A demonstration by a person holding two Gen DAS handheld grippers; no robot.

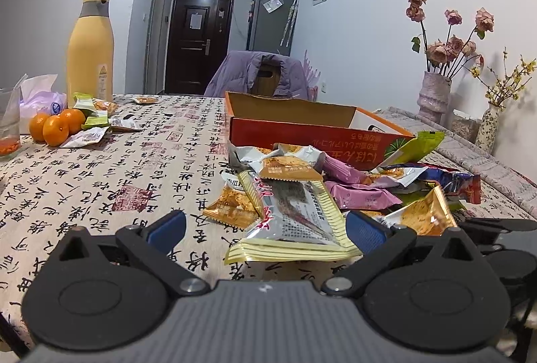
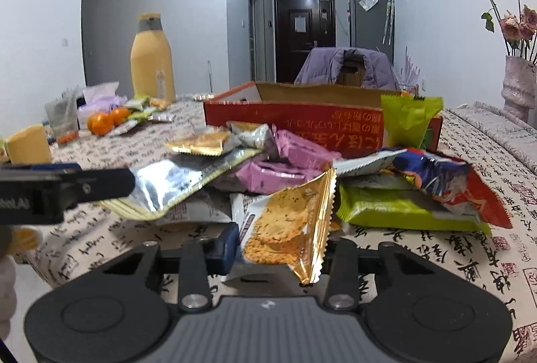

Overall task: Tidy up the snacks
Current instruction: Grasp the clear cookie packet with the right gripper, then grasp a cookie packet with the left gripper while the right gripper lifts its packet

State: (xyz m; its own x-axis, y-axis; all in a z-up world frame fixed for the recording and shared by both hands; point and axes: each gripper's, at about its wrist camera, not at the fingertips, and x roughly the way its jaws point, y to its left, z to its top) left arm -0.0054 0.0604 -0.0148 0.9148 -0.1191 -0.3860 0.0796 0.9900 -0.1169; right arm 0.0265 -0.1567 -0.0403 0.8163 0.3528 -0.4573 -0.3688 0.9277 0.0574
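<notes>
1. Red cardboard box at bench middle, inside hidden.
2. Snack pile just before it.
3. Left fingers wide around silver packet.
4. Right fingers pinching golden cracker packet.

Gold snack packet covers the right gripper's far pad, and the red box's inside is hidden by its wall.

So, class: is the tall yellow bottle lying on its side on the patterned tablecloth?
No, the tall yellow bottle stands upright on the patterned tablecloth, grey collar uppermost.
</notes>
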